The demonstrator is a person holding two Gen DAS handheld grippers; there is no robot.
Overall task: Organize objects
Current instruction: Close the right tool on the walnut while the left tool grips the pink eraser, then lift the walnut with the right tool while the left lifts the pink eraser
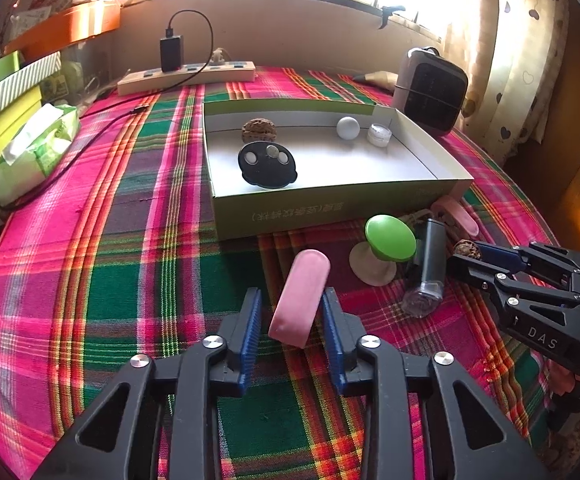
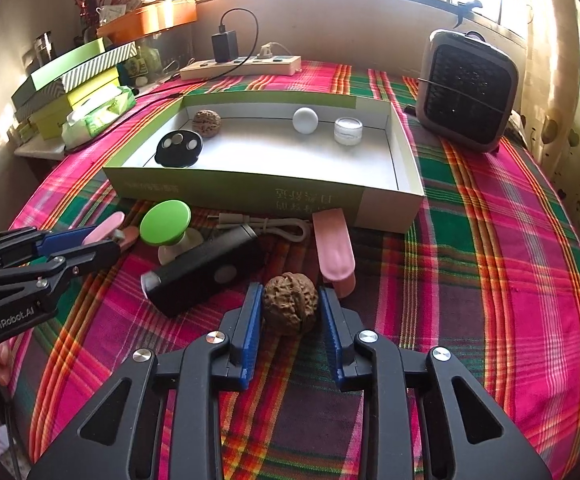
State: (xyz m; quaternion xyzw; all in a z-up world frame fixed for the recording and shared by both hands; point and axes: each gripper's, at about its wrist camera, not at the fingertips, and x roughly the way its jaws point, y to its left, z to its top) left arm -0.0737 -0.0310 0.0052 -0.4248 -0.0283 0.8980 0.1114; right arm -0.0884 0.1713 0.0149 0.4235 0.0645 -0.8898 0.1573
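1. Left claw point(image 1: 292, 312) grips a pink oblong case point(image 1: 300, 298) between its blue pads, tilted, lifted over the plaid tabletop point(image 1: 102, 264) in front of the box.
2. Right claw point(image 2: 290, 312) is clamped on a walnut point(image 2: 290, 303) (both pads touch its sides), near the tabletop in front of the box.
3. Open cardboard box point(image 2: 250, 192) sits mid-tabletop; inside: a second walnut point(image 2: 207, 123), a black disc with round buttons point(image 2: 179, 149), a white ball point(image 2: 305, 120), a small white jar point(image 2: 348, 131).
4. Loose things in front of the box: green-topped knob on a white base point(image 2: 165, 222), black flashlight point(image 2: 206, 270) lying on its side, beige cable point(image 2: 266, 226), second pink case point(image 2: 333, 250) just beside the box's front wall.
5. Behind the box: power strip point(image 2: 242, 66) with a black charger point(image 2: 224, 46) plugged in; small heater point(image 2: 468, 90) at right rear.
6. Left side: tissue pack point(image 2: 98, 118), stacked green boxes point(image 2: 70, 80).
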